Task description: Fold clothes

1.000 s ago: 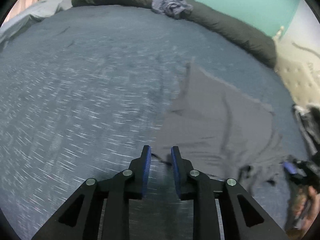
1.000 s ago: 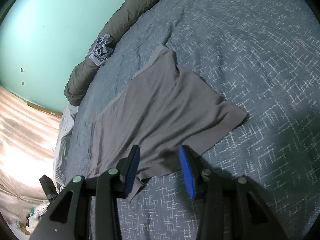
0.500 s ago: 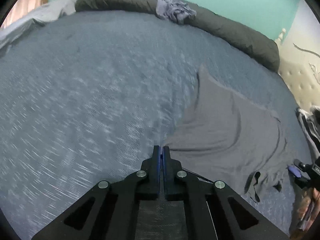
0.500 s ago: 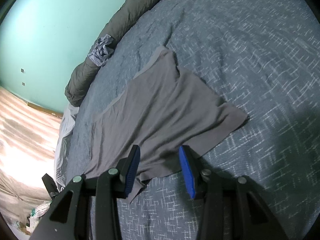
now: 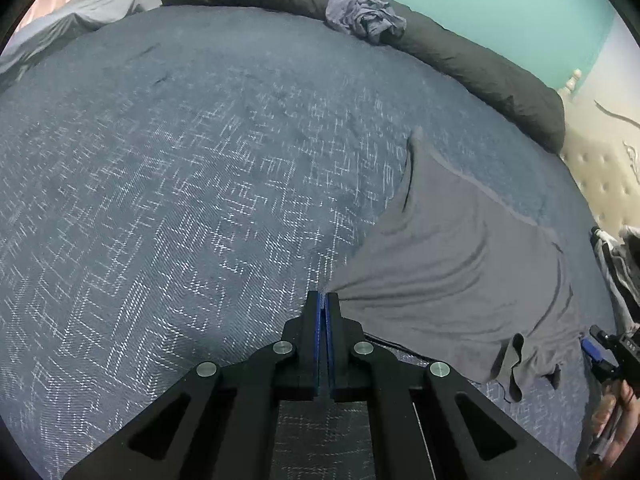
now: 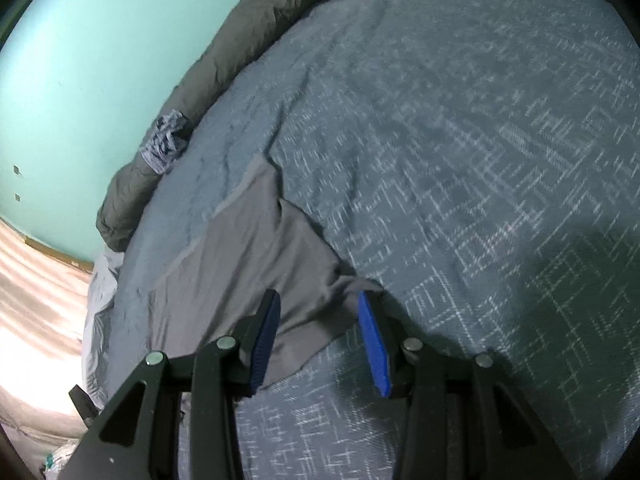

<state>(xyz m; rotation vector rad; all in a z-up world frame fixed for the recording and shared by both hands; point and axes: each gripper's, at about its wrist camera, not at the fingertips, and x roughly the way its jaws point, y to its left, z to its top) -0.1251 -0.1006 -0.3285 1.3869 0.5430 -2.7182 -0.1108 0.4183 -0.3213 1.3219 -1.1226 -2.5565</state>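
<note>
Clearly the left gripper (image 5: 323, 300), at the lower middle of the left wrist view, has its blue pads pressed together on a corner of the grey garment (image 5: 464, 264), and taut creases fan out from that pinched corner toward the right of the frame. That grey garment lies on the blue patterned bedspread (image 5: 168, 208), filling the right half of the view, with a small flap hanging off its lower right edge. At the far right edge a person's hand (image 5: 612, 420) holds the right gripper's body. Along the top, a dark rolled duvet (image 5: 460, 60) borders the bed, with a crumpled pale blue cloth (image 5: 364, 16) resting on it.

From the right wrist view, the right gripper (image 6: 316, 340) stands wide, its blue pads (image 6: 372, 344) well apart over the garment's near edge, gripping nothing. Cloth bunches up just beyond the right pad, at the lower middle of the frame
</note>
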